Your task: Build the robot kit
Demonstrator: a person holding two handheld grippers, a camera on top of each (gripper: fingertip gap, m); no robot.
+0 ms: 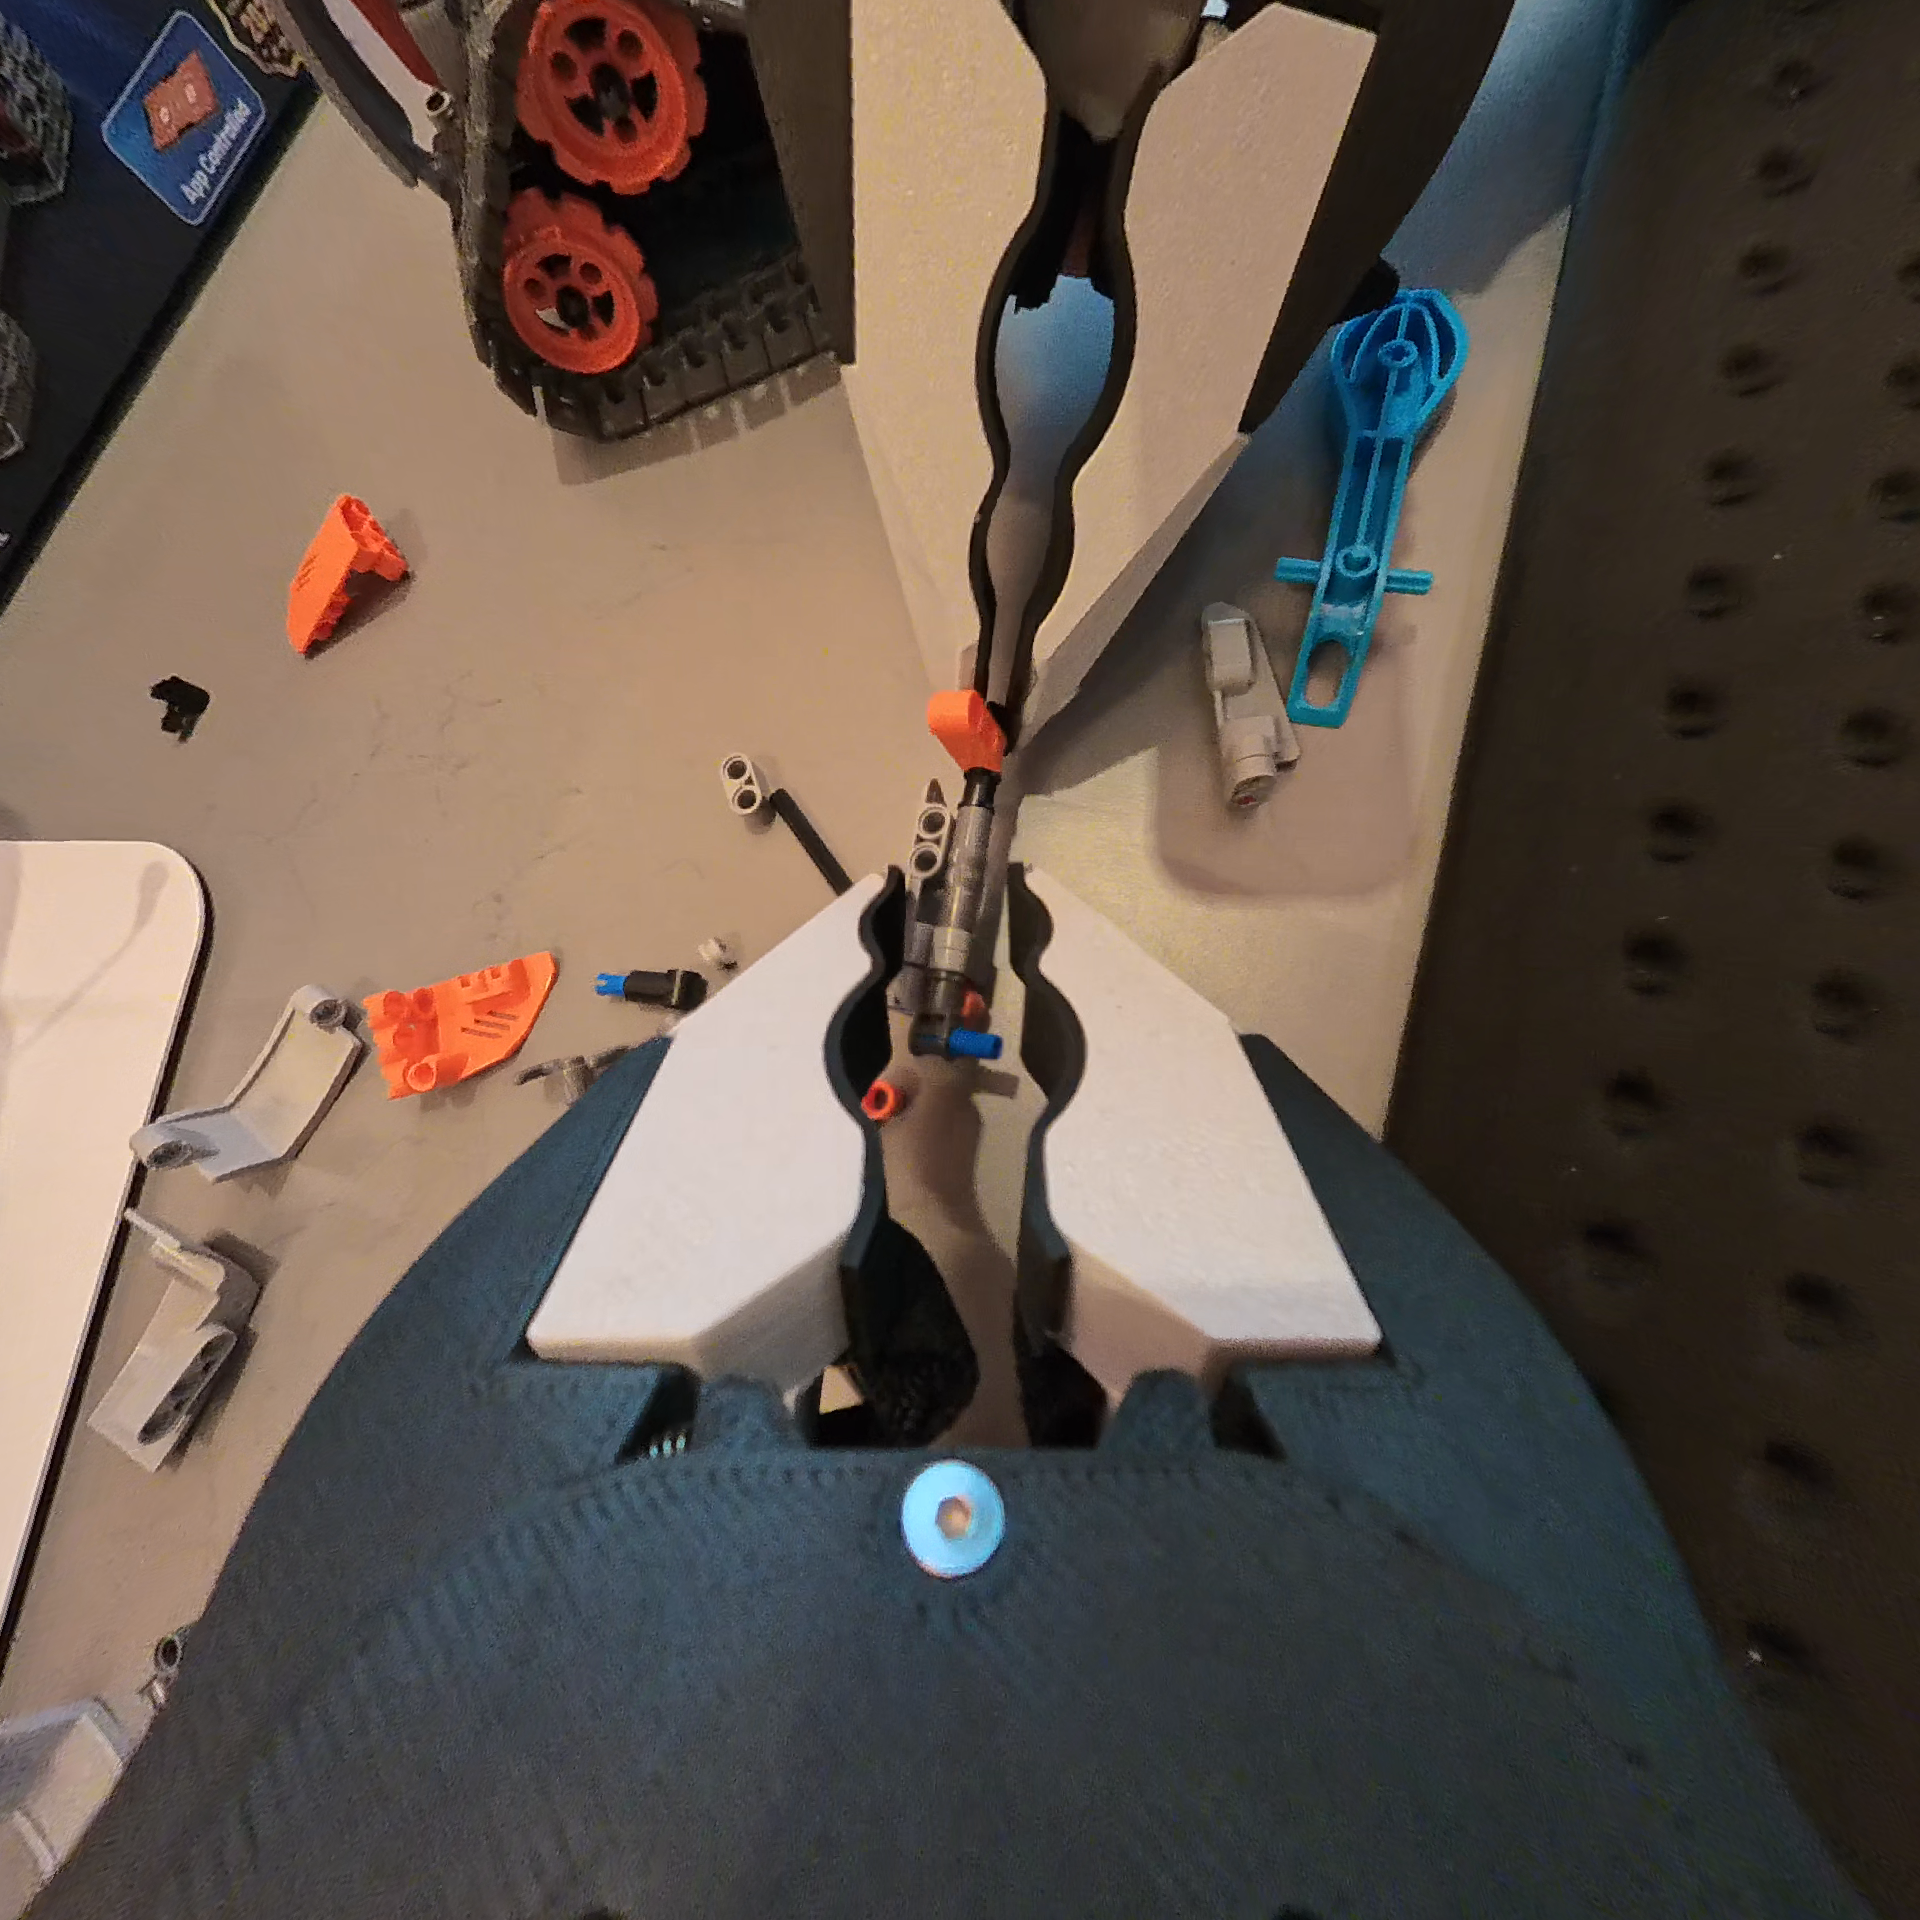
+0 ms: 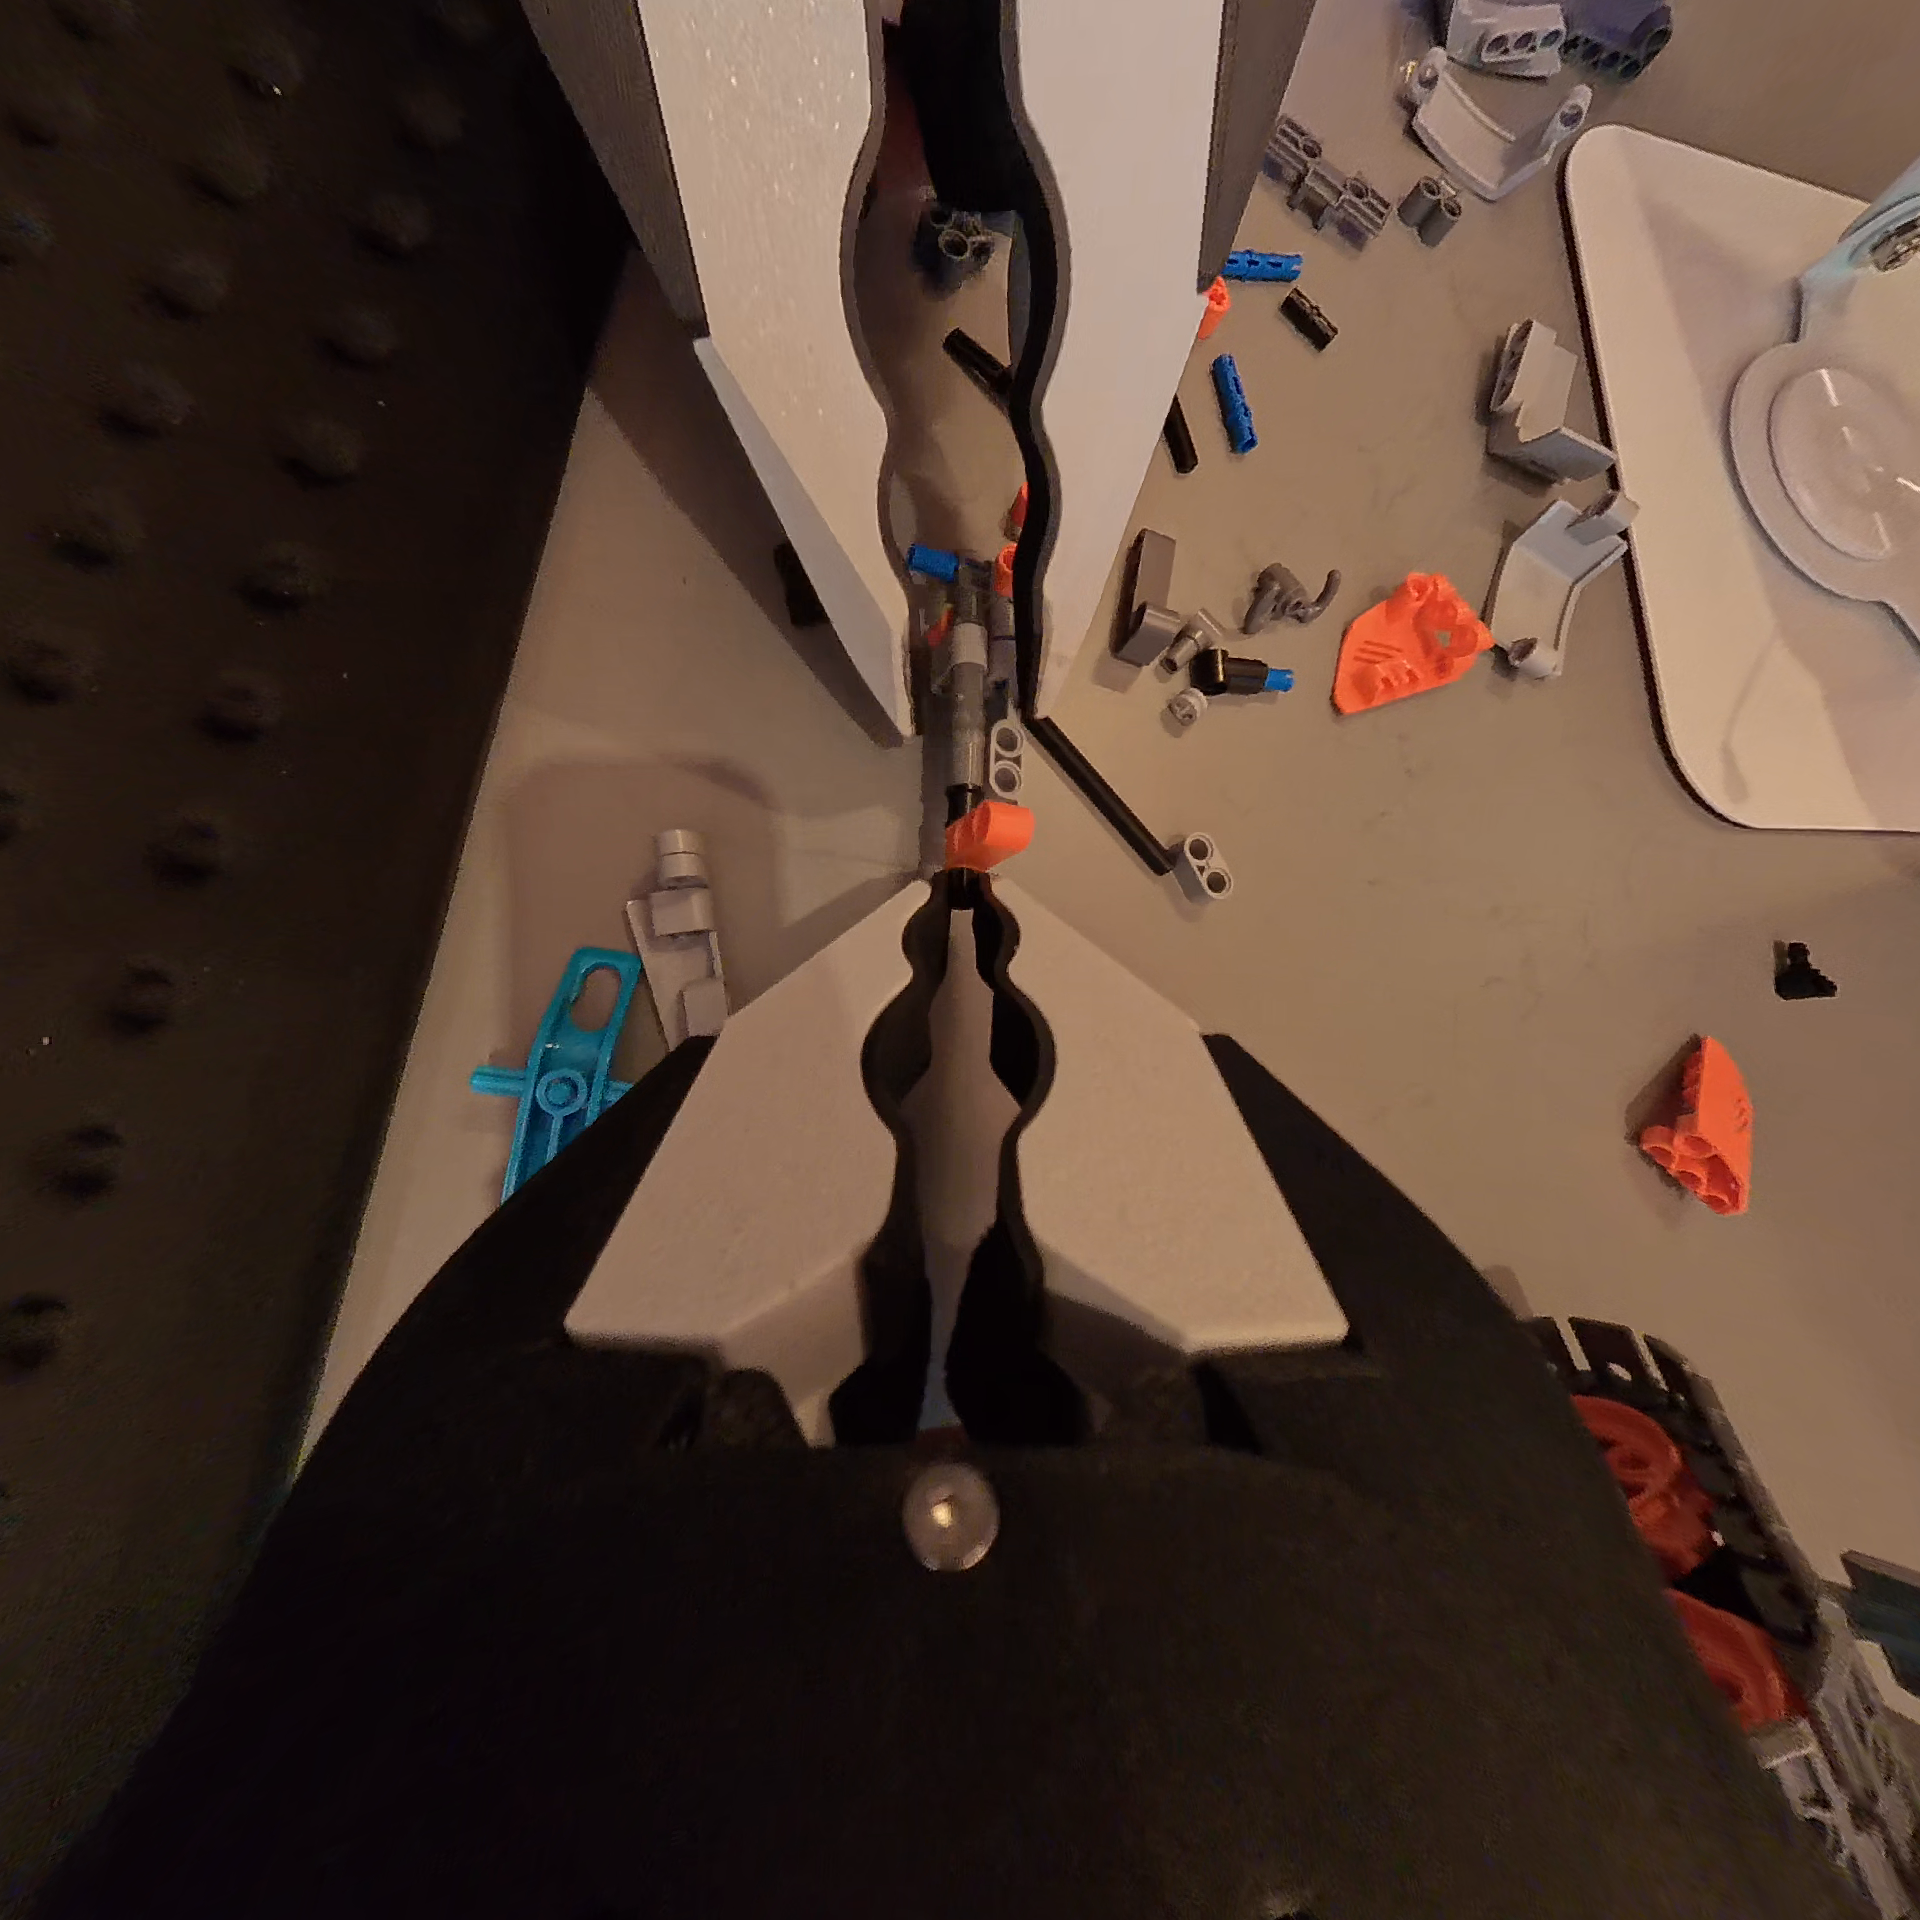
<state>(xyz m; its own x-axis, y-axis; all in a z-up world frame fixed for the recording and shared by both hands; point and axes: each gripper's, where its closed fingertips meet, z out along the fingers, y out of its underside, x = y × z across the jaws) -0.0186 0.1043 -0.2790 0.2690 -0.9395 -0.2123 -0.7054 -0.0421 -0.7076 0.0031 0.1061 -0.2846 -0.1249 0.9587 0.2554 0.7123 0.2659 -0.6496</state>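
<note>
A small grey rod-like brick assembly [image 1: 951,914] with blue and red pins at its near end and an orange connector [image 1: 966,727] at its far end hangs above the beige table [image 1: 623,644]. My left gripper [image 1: 956,883] is shut on the grey body. My right gripper [image 1: 1003,707] comes in from the top, pinched at the orange end. In the right wrist view my right gripper [image 2: 961,899] is shut on the black axle tip just behind the orange connector [image 2: 987,831]. The left gripper [image 2: 971,712] faces it, holding the grey assembly [image 2: 966,665].
A tracked vehicle with orange wheels [image 1: 582,208] stands far left. Loose parts lie about: orange panels [image 1: 457,1023], a black axle with grey connector [image 1: 790,821], a turquoise tool [image 1: 1361,499], a grey piece [image 1: 1242,707]. A white tray [image 1: 73,1091] is at left, a dark dimpled mat [image 1: 1714,831] at right. My left and right fingertips are right by each other. From the right gripper's tips to the grey piece [image 1: 1242,707] is close to 5 cm. My right wrist view [image 2: 690,951] looks at it from another angle.
</note>
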